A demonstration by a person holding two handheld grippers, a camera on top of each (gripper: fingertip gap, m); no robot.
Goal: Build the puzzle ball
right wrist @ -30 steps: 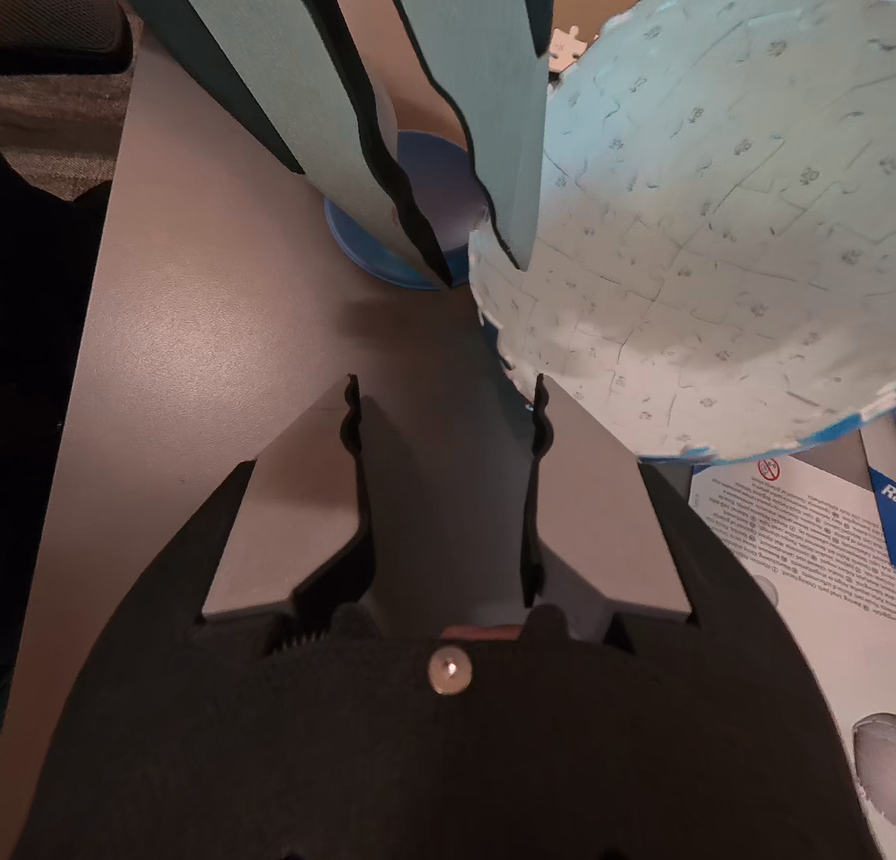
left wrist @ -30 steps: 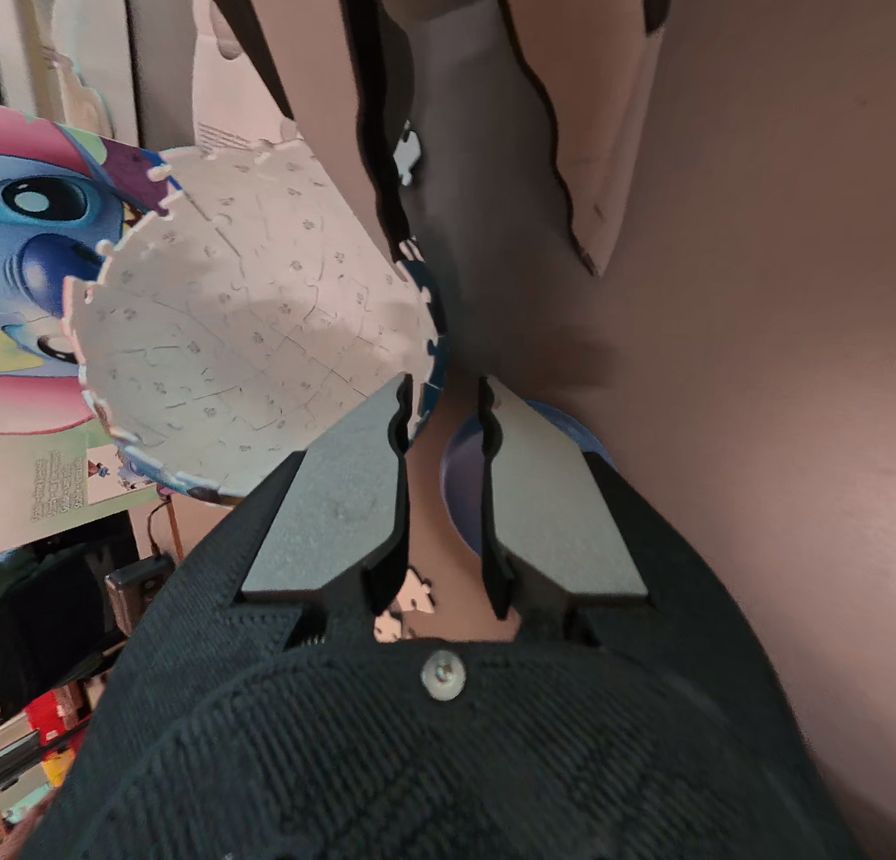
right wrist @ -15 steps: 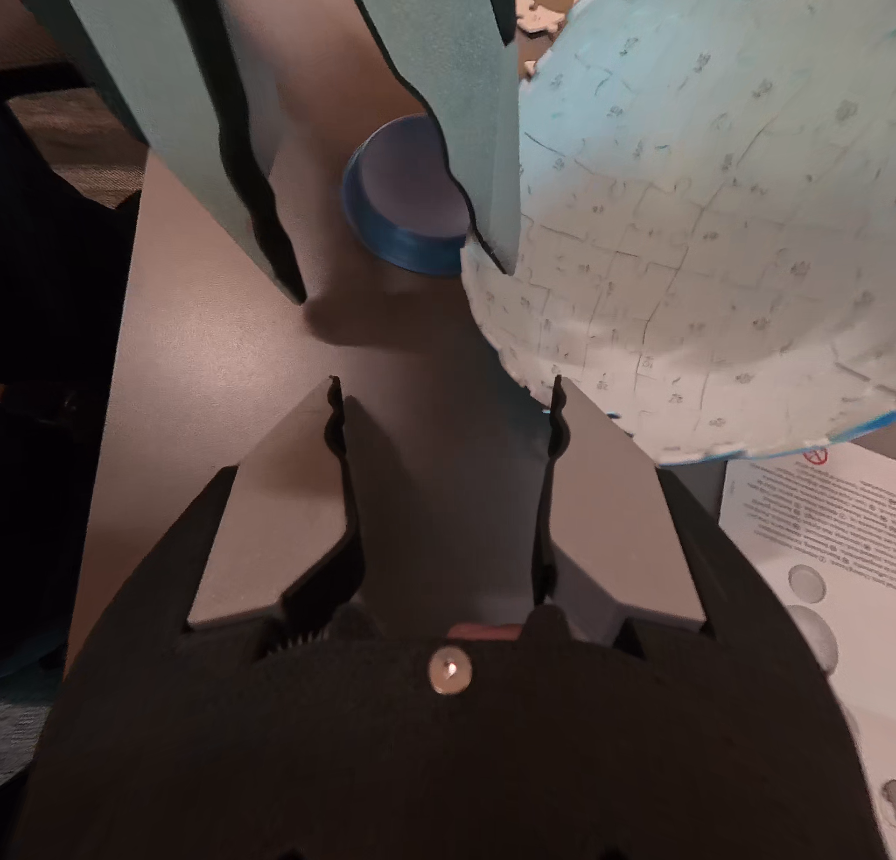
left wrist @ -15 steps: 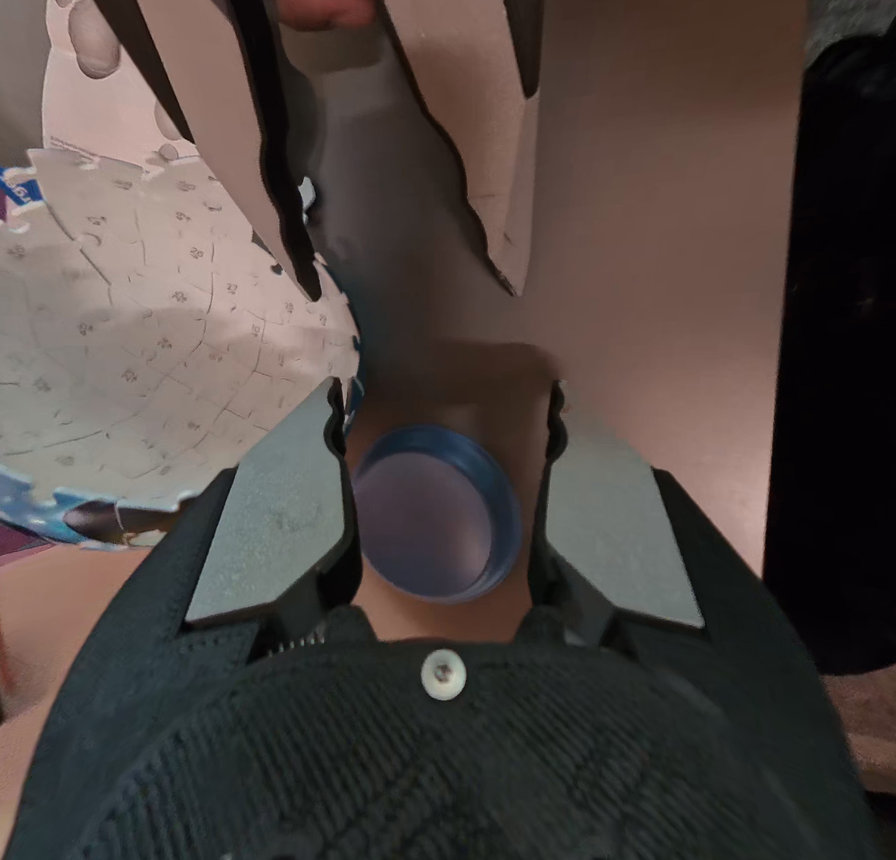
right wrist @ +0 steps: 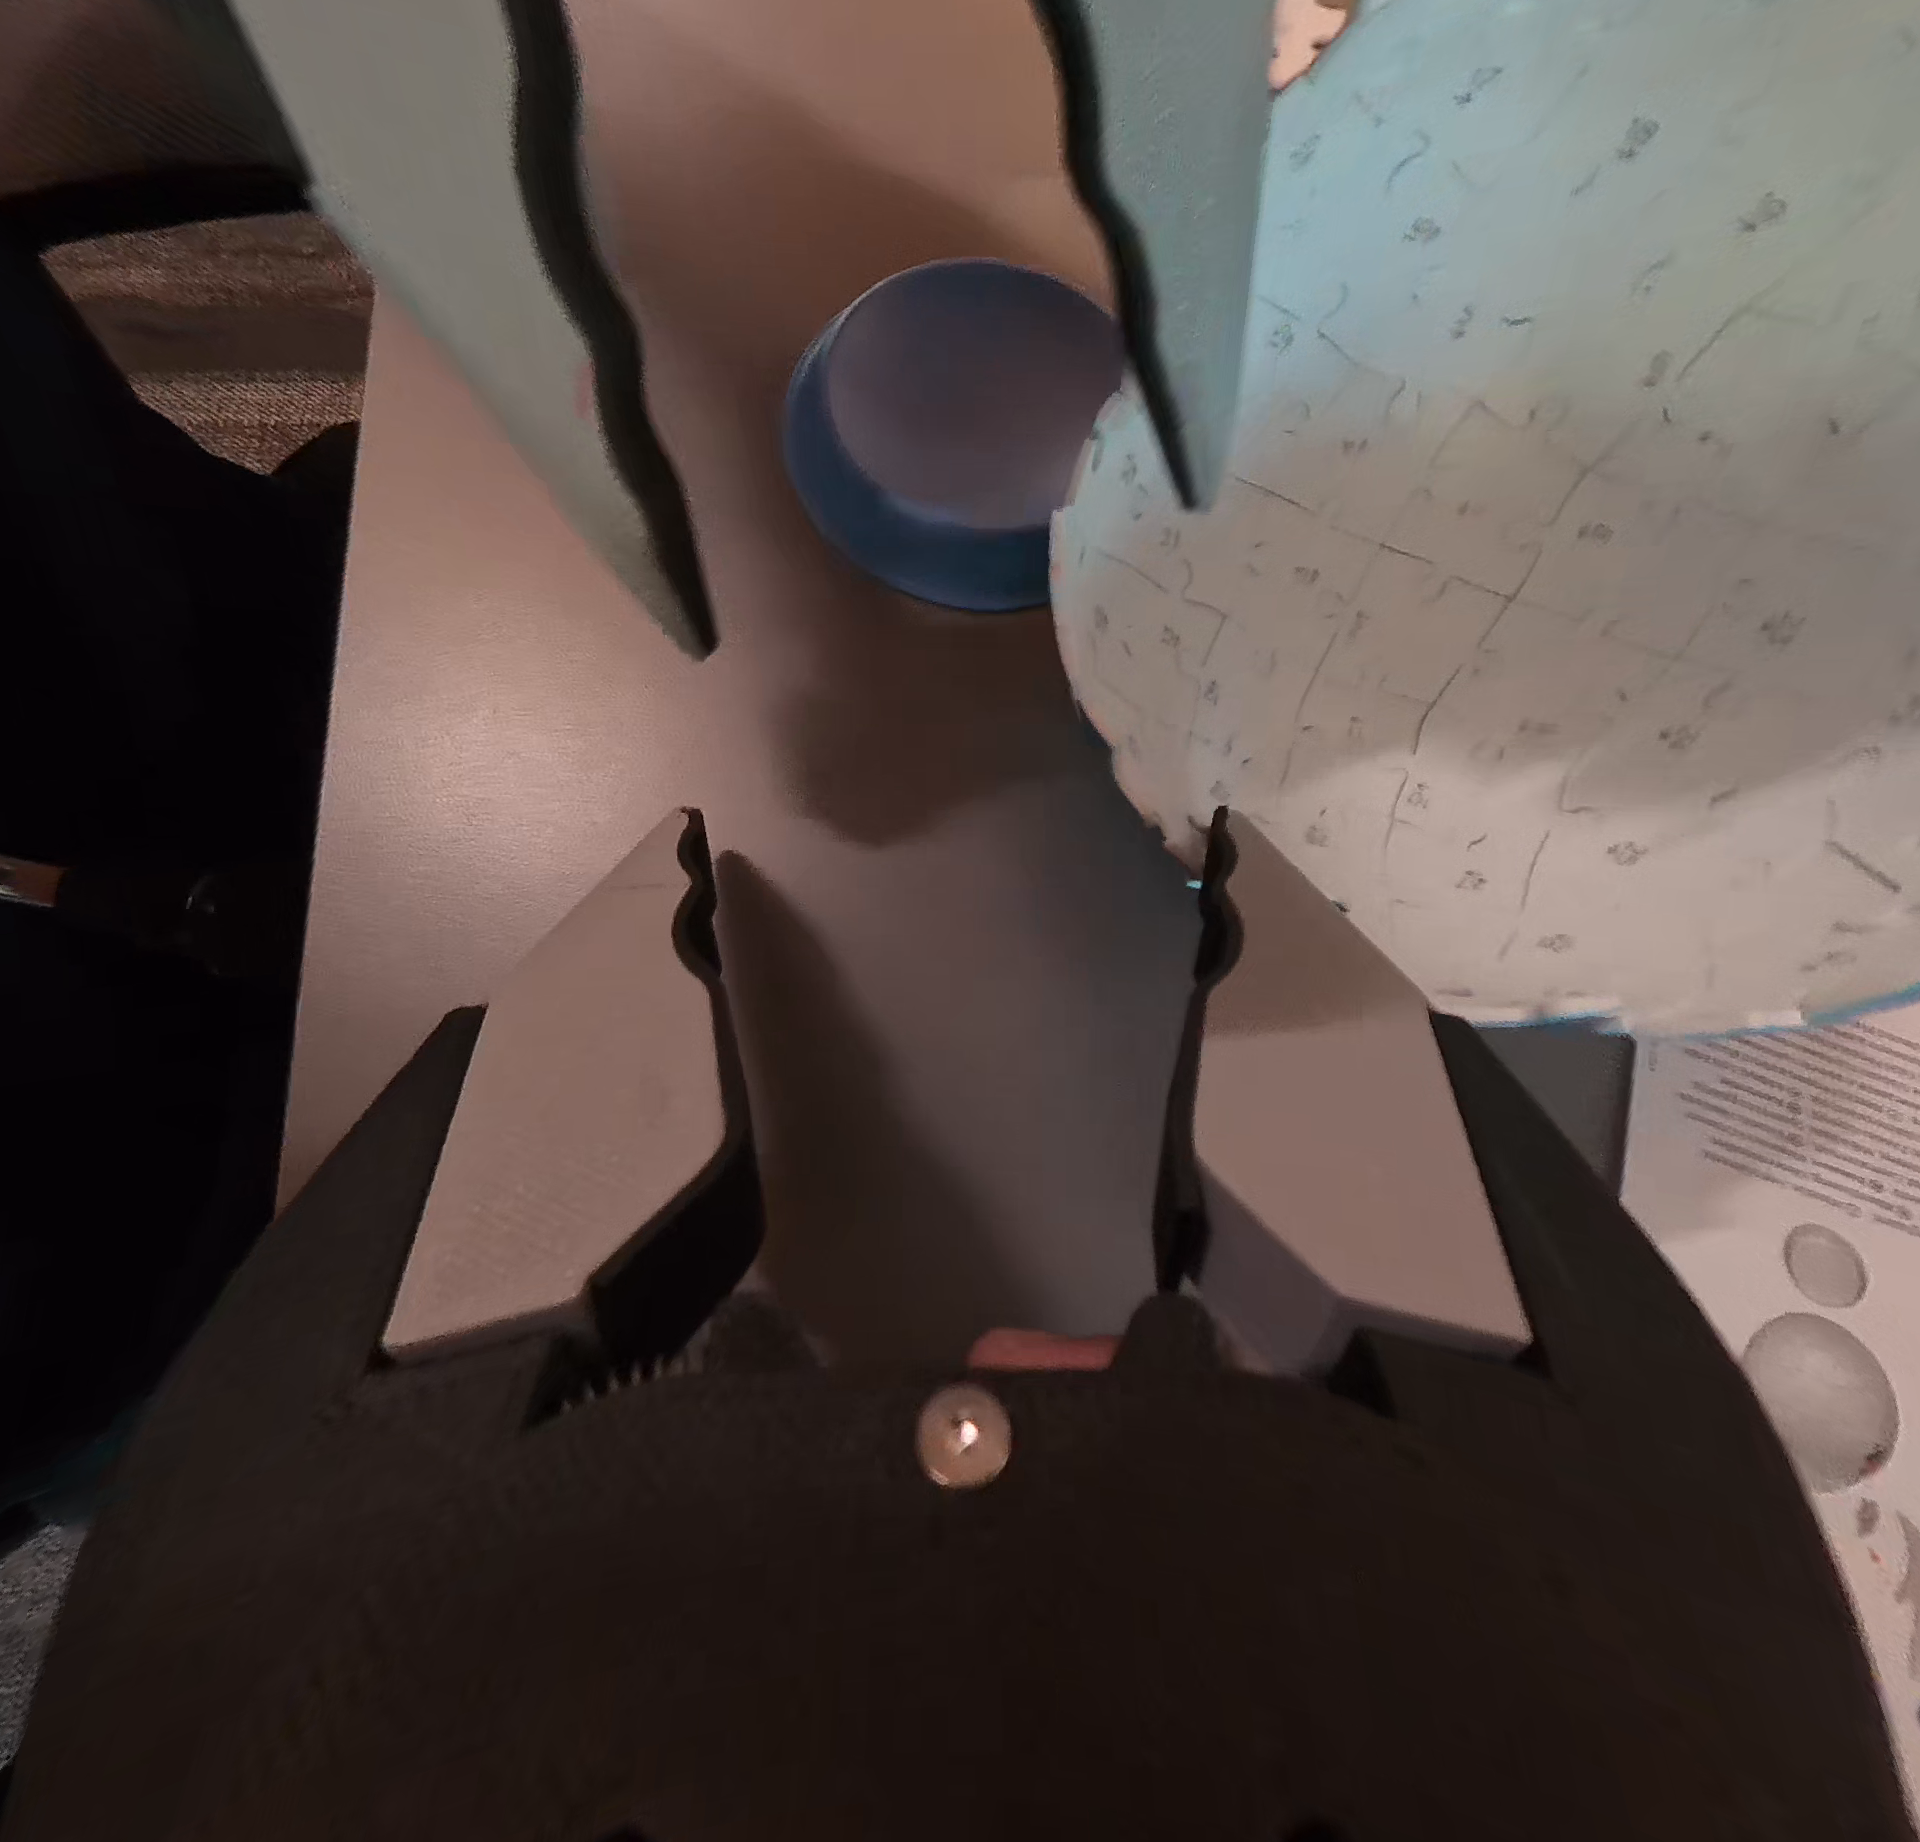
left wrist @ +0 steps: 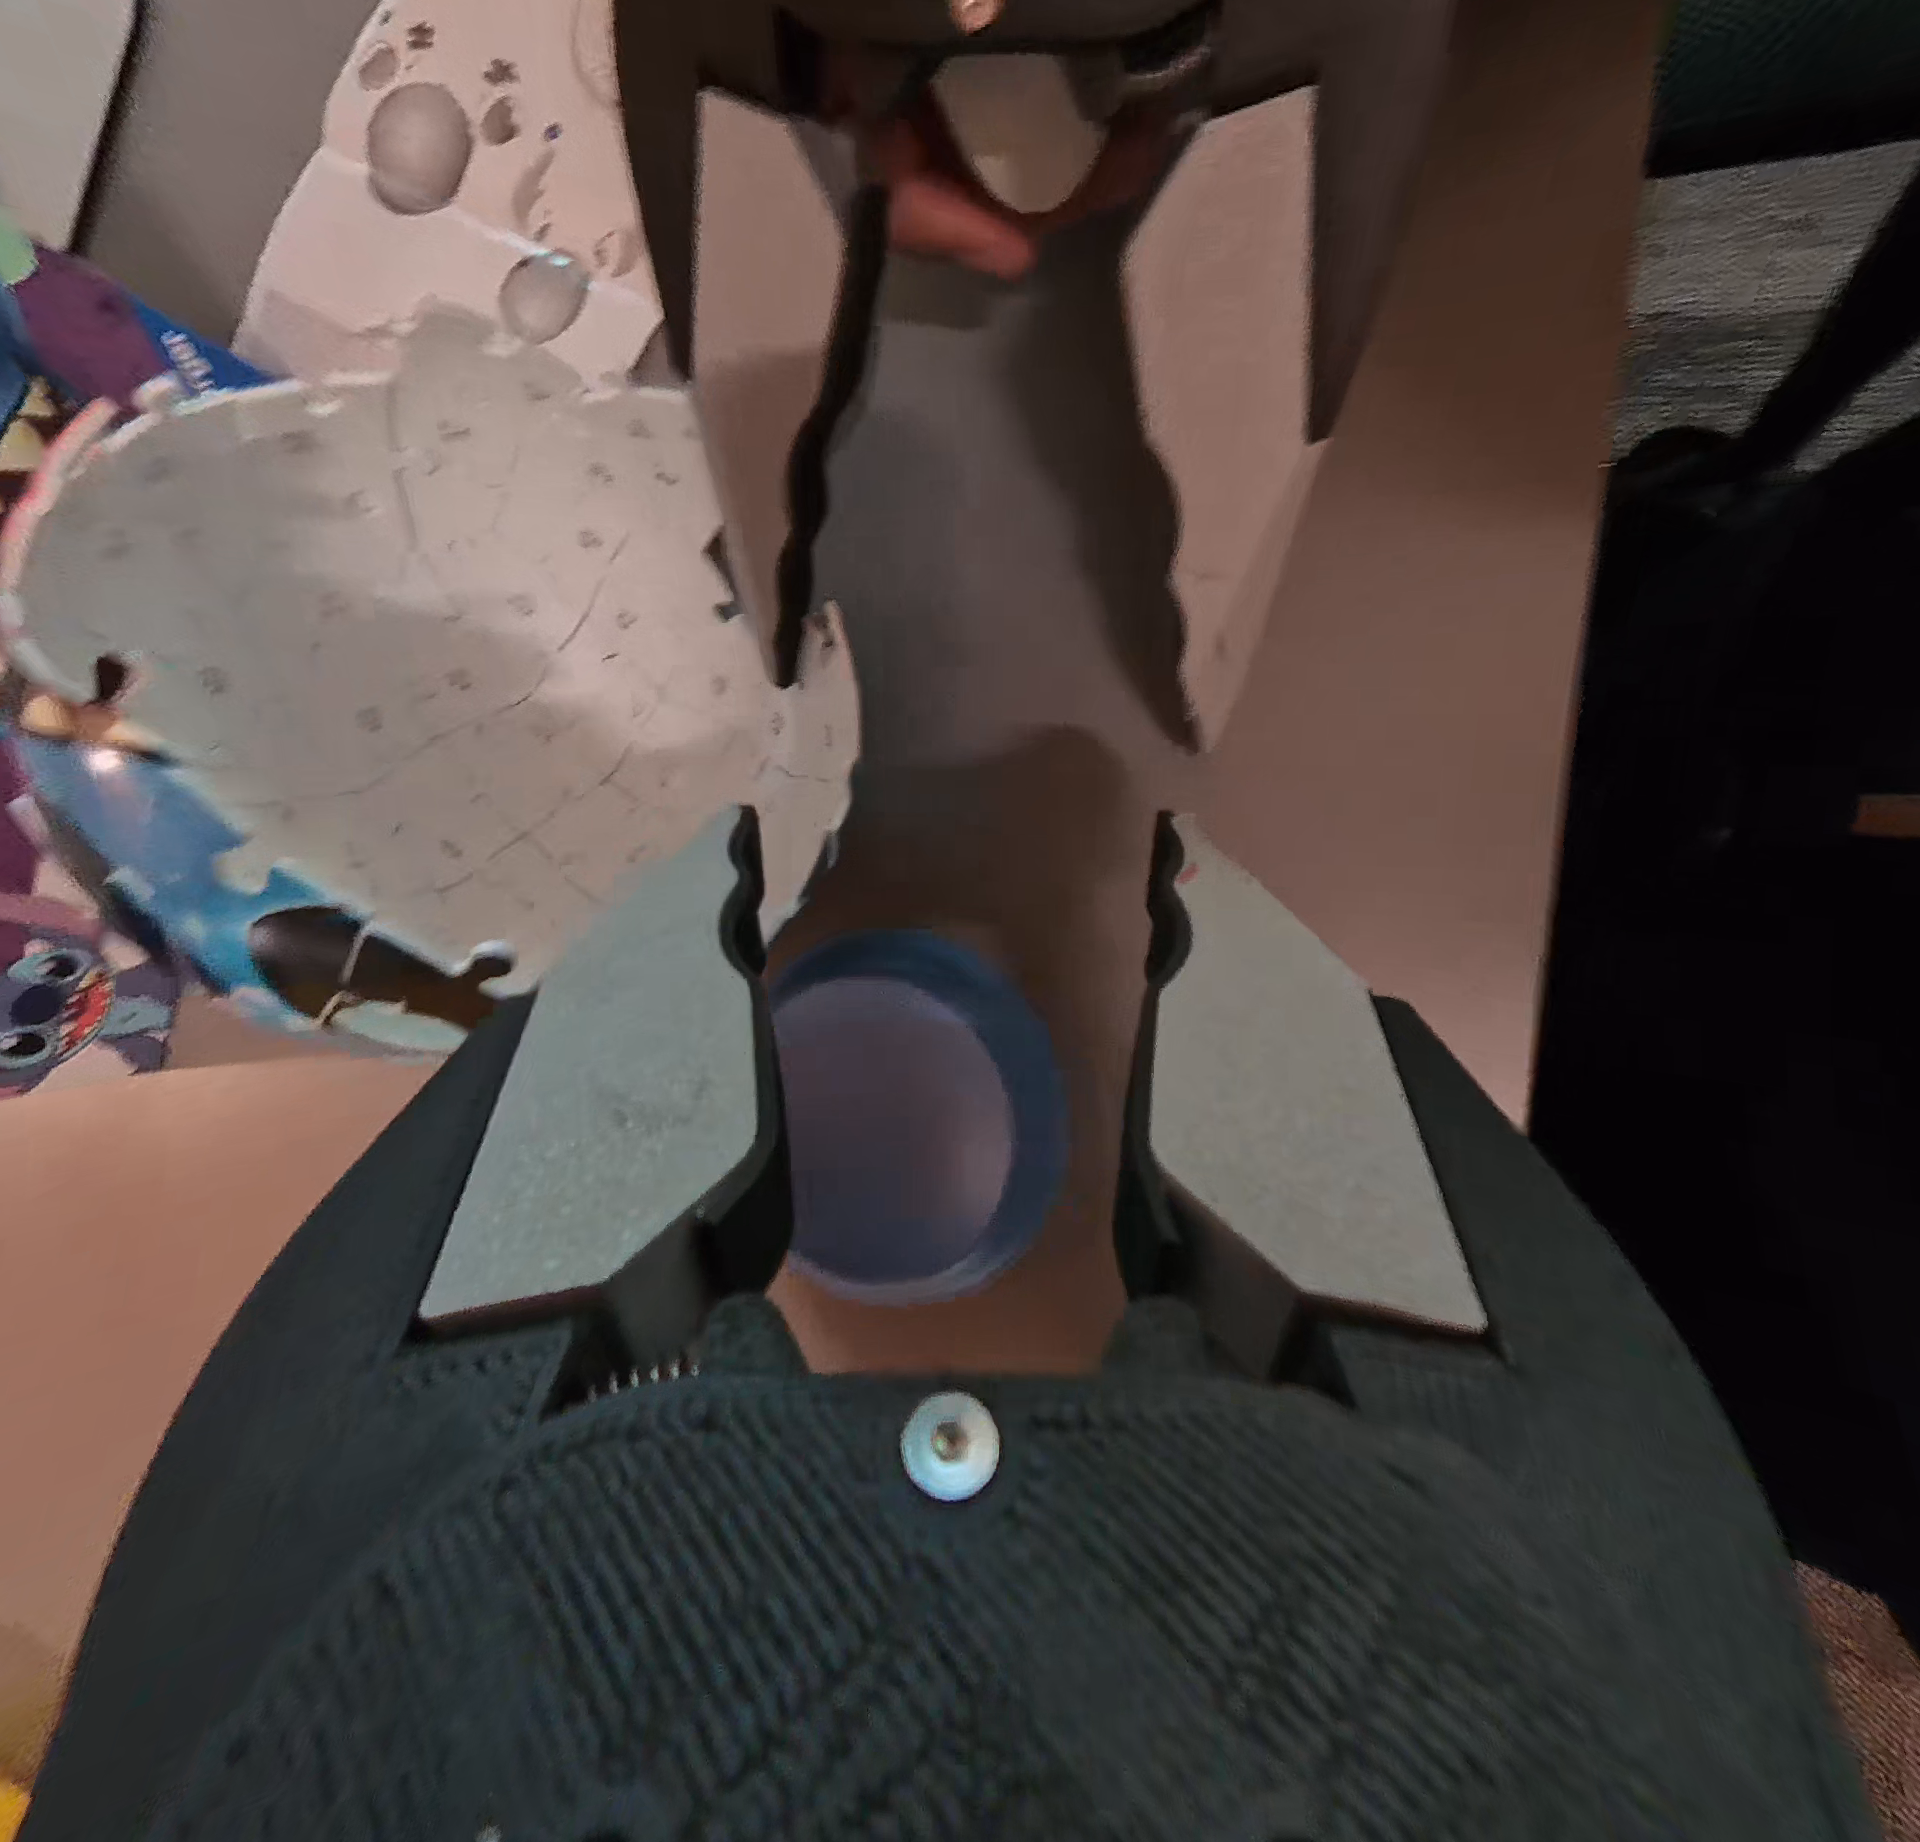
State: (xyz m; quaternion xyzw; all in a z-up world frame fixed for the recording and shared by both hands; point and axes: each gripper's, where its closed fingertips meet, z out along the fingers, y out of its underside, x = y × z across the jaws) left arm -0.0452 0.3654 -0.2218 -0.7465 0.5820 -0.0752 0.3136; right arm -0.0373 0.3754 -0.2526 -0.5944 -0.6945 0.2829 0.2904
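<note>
- The left gripper [left wrist: 951, 836] is standing wide open, with nothing held between its two fingers.
- A little blue ring stand [left wrist: 914, 1117] is sitting on the tan table [left wrist: 1434, 857], and it is showing in the gap between the left gripper's fingers, lower down and closer to the left finger.
- In the left wrist view, I cannot tell if the fingers are touching the blue ring stand or just hanging over it.
- The puzzle ball half [left wrist: 416, 680] is lying just beside the left gripper, on its left side, with its white inside facing the camera.
- The tip of the left finger is lying over the edge of the puzzle ball half in the picture, but I cannot tell if it is touching.
- The right gripper [right wrist: 951, 826] is open wide too, and it is holding nothing.
- It is pointing at the left gripper from the other side, and the two are close, tip facing tip.
- In the right wrist view, the puzzle ball half [right wrist: 1558, 545] is sitting to the right, right by the right finger's tip.
- The blue ring stand [right wrist: 935, 462] is sitting past the right gripper, partly behind the edge of the puzzle ball half.
- A white paper sheet [right wrist: 1787, 1273] with grey balls drawn on it is lying under the puzzle ball half.
- A colourful box [left wrist: 62, 961] with a blue cartoon creature is lying at the far left of the left wrist view.
</note>
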